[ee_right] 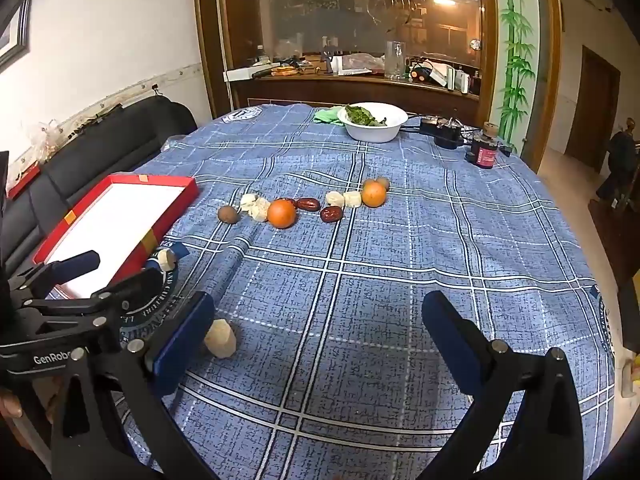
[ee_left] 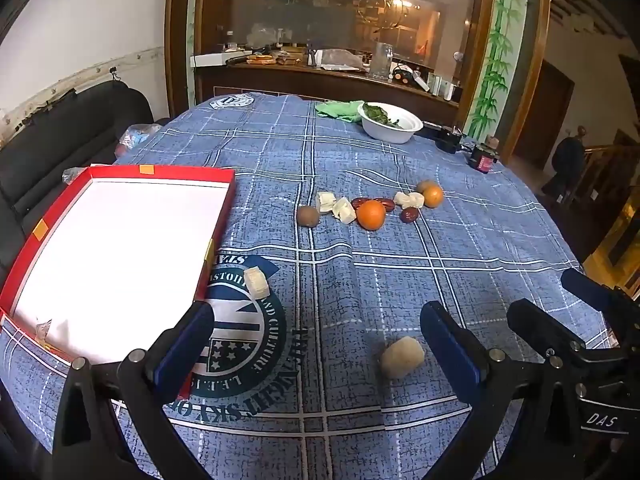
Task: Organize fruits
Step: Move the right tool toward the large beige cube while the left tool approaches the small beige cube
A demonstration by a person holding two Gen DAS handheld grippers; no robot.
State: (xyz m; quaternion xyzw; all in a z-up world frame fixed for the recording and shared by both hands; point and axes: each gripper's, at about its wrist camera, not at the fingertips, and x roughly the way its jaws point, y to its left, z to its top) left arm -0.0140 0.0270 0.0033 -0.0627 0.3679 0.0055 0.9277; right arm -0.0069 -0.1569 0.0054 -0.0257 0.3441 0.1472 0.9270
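A blue plaid cloth printed with a seal reading "AND CULTURE" covers the table (ee_right: pixel 400 280), where oranges (ee_right: pixel 281 213), red dates (ee_right: pixel 331 213), a kiwi (ee_right: pixel 227 214) and pale chunks lie in a row beyond a red box (ee_left: pixel 192 240). The left tool (ee_left: pixel 316 340), marked "GenRobo", and the right tool (ee_right: pixel 316 320), marked "DAS", both gape, empty; one pale chunk (ee_left: pixel 401 357) lies between them.

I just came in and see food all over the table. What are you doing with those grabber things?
Sorting fruit. Both grabbers, the left gripper and right gripper, are open and holding nothing. The red box has no fruit in it yet. Oranges, a kiwi and red dates sit in a row, and one pale chunk lies near the grabbers.
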